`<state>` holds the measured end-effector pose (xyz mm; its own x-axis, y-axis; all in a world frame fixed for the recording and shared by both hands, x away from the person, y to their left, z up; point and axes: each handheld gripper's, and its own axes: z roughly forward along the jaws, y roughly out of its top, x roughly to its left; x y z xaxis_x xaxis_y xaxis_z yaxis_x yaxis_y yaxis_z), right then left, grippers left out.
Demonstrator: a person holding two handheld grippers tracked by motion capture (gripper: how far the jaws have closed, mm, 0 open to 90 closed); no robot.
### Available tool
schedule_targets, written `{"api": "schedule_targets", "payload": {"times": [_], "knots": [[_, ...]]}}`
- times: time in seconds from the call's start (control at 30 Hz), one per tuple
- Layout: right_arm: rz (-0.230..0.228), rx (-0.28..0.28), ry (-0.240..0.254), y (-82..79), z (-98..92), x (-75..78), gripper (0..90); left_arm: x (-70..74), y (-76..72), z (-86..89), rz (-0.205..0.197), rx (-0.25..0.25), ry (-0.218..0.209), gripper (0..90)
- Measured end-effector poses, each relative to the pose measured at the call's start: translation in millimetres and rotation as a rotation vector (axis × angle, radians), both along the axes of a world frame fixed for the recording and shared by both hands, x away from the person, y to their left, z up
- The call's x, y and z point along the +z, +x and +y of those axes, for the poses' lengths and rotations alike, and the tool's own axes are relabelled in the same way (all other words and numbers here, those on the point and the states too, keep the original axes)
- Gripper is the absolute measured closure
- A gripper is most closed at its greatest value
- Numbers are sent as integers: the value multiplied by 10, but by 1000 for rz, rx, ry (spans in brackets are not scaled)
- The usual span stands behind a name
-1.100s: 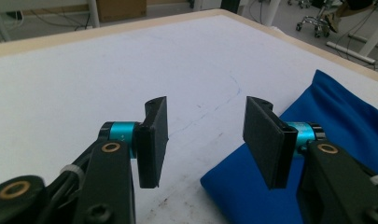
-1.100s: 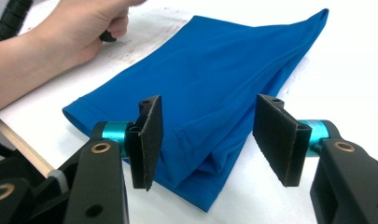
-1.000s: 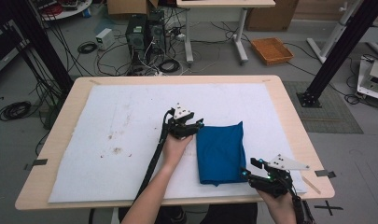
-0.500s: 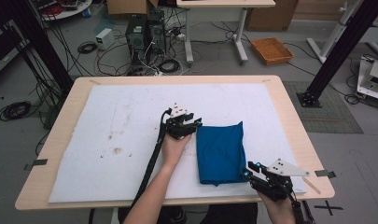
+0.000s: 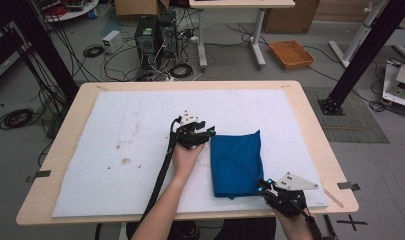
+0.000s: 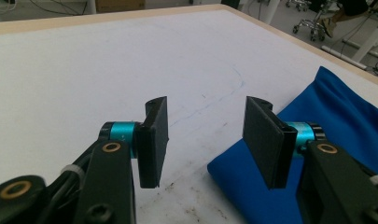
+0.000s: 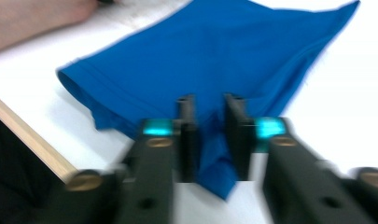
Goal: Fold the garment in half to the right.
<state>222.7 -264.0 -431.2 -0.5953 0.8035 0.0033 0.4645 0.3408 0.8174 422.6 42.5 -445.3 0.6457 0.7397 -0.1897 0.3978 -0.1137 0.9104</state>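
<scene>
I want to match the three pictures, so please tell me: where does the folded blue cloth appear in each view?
High view: blue cloth, right of centre on the white mat.
Left gripper view: blue cloth, lower right, behind one jaw.
Right gripper view: blue cloth, upper centre, its corner between the fingers.
Shared landmark: the white mat.
</scene>
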Motion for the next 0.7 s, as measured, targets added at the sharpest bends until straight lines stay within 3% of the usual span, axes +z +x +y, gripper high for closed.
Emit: {"api": "schedule_targets", "payload": {"times": [0.1,0.27,0.43,0.5,0.63,0.7], "knots": [[22,-57,29,-9,-136,-26,878,4,-6,-7,-6,-3,7,505],[102,-128,166,-18,-374,-110,869,6,-9,-16,-8,-7,6,505],[119,-151,173,-78,-467,-139,737,-20,13,-43,14,-23,11,515],[103,-152,177,-93,-473,-128,684,-23,17,-50,16,-22,23,526],[78,-143,160,-44,-431,-88,648,-32,23,-76,20,-22,49,545],[70,-127,154,6,-414,-87,646,-33,18,-94,20,-21,62,600]]}}
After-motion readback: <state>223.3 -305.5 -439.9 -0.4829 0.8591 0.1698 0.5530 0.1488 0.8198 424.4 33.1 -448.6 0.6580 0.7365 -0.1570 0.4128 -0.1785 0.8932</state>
